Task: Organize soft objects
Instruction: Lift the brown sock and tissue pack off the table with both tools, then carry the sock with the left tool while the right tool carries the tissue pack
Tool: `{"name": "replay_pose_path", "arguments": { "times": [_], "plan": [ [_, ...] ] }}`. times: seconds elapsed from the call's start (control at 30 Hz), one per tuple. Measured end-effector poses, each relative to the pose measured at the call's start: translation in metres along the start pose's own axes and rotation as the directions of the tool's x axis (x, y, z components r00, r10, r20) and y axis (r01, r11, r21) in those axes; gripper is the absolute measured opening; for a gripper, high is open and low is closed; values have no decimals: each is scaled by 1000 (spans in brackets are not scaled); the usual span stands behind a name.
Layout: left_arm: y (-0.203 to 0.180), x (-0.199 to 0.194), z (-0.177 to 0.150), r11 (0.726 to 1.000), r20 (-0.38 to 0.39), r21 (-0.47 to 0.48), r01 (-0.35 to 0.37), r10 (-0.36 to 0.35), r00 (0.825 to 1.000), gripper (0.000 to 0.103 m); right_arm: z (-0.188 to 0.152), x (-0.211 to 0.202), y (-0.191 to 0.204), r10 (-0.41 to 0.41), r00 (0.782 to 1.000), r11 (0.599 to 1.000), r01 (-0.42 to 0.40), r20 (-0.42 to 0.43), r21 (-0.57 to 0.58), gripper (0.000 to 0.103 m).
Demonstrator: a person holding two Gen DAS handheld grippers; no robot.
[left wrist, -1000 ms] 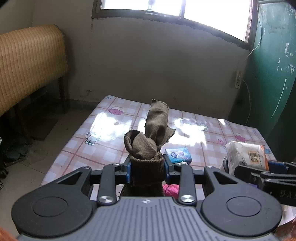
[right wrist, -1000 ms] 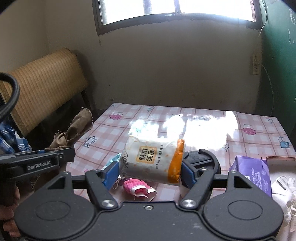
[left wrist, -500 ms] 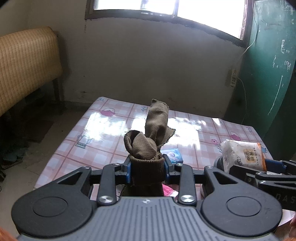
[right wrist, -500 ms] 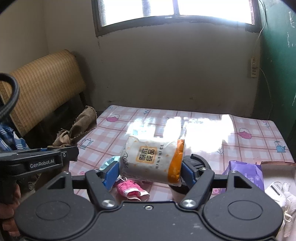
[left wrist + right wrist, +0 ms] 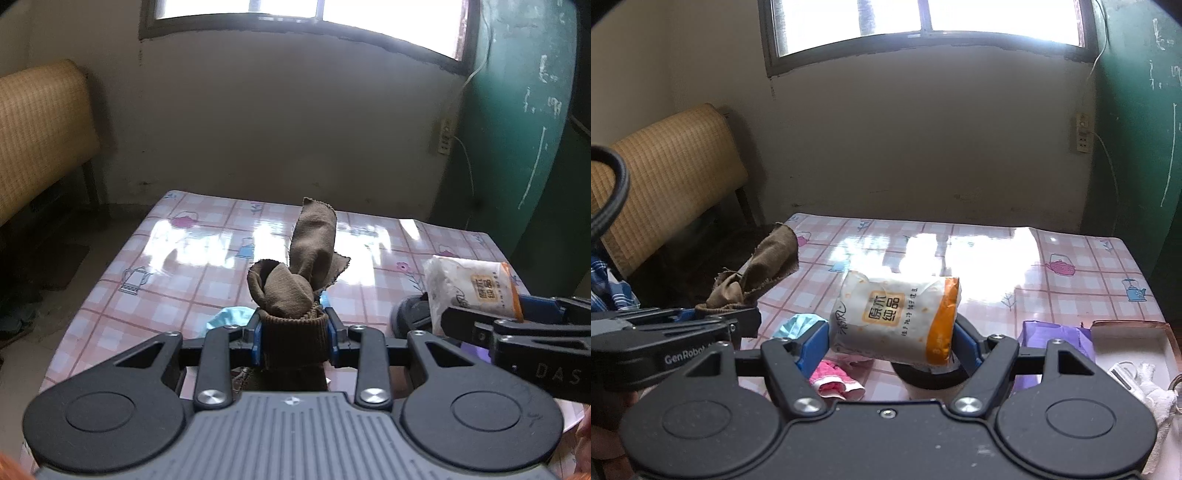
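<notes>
Brown cloth (image 5: 295, 295), one bundled piece, is clamped by its ribbed end between the closed pads of the left gripper (image 5: 294, 332) and is held above the near edge of the checked table (image 5: 1071, 258). One white-and-orange tissue pack (image 5: 897, 317) is gripped across its width by the widely spread right gripper (image 5: 892, 339), also above that table. On the table below are seen one pink item (image 5: 833, 380), one light-blue item (image 5: 798, 325), one purple pack (image 5: 1056, 339) and one open box (image 5: 1134, 336).

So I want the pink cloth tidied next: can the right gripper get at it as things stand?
Probably not yet. The right gripper is clamped on the tissue pack, which hangs right over the pink cloth on the table; it would need to put the pack down first.
</notes>
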State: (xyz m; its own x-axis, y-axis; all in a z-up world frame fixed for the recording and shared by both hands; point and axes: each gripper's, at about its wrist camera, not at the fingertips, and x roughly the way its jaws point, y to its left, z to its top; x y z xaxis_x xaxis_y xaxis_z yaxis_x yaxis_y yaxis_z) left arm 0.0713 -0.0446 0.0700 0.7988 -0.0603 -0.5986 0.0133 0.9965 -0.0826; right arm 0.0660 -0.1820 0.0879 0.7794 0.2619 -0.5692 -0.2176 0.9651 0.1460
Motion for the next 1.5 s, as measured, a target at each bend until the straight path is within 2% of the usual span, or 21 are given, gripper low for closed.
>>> {"name": "replay_pose_path", "arguments": {
  "times": [0.57, 1.5],
  "plan": [
    [-44, 7, -4, 996, -18, 72, 60, -59, 998, 34, 2, -8, -33, -57, 998, 998, 57, 9, 36, 85],
    [-93, 24, -9, 976, -47, 153, 153, -147, 988, 34, -2, -23, -81, -145, 989, 986, 143, 10, 90, 85]
  ]
}}
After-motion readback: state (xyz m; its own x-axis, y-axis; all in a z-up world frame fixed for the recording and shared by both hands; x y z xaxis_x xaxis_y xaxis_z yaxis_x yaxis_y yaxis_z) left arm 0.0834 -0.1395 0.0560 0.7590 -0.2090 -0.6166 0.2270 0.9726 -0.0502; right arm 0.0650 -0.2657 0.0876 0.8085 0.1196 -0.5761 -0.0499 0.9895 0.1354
